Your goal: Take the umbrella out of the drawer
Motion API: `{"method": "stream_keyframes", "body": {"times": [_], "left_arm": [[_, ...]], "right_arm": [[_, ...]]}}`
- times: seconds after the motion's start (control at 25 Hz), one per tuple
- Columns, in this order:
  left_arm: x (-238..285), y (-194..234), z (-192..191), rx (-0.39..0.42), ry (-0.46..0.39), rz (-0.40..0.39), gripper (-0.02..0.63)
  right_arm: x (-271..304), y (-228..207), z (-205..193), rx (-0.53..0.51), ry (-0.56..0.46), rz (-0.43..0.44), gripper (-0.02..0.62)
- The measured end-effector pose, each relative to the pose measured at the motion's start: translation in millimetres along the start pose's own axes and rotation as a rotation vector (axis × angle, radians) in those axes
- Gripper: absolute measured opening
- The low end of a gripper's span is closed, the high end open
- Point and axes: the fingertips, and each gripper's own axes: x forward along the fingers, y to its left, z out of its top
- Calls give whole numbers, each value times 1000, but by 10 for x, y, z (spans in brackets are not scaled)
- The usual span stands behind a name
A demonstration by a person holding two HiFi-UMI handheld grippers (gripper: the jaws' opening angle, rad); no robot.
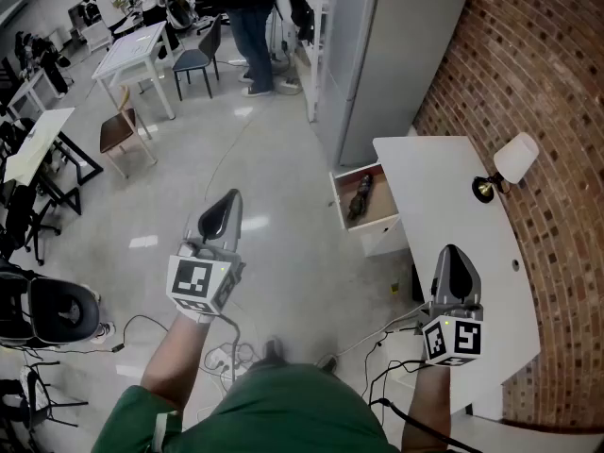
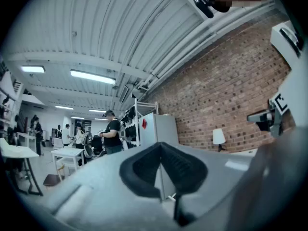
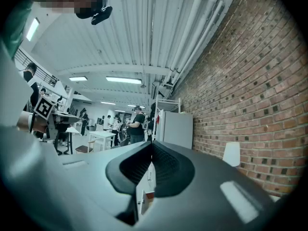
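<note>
Left tongs [image 1: 225, 208]: jaws pressed fully together, nothing gripped, nothing touched. Held level over the grey floor [image 1: 283, 149], well to the left of the drawer [image 1: 337, 201]. In the left gripper view, left tongs [image 2: 161, 150] closed to a thin seam, empty, aimed at the far end of the room.

Right tongs [image 1: 453, 258]: likewise closed tight and empty. Held level above the near left edge of the white desk [image 1: 444, 187], apart from the drawer and nearer than it. In the right gripper view, right tongs [image 3: 150, 150] with both pads meeting, nothing between them.

Umbrella [image 1: 360, 198]: dark, folded, lying lengthwise inside the drawer. Drawer pulled open to the left from the desk's left side, far of both tongs. No contact between either tongs and umbrella or drawer.

On the desk's right edge, against the brick wall [image 1: 528, 64], a small lamp [image 1: 512, 161] with a white shade. Beyond the desk, a tall grey cabinet [image 1: 387, 55]. Far off, a person [image 1: 250, 26] standing among white tables and chairs. Cables [image 1: 226, 352] loose on the near floor.
</note>
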Motion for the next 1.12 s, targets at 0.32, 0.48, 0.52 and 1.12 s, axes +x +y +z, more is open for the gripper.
{"method": "stream_keyframes", "body": {"times": [0.32,0.48,0.52,1.12], "left_arm": [[-19,90,-5,-3,0,-1,-1],[-52,238,-16,-7,-4,-8,0],[-61,292,-21,-9,-7,-9,0],[-131,1036,-488,-87,16,-62,189]], "right_arm": [[34,53,11,4,4,-17,2],[92,107,33,40,-19,-54,3],[116,133,31,48,-16,-67,3],[432,671,-25,43,46,-156,130]]}}
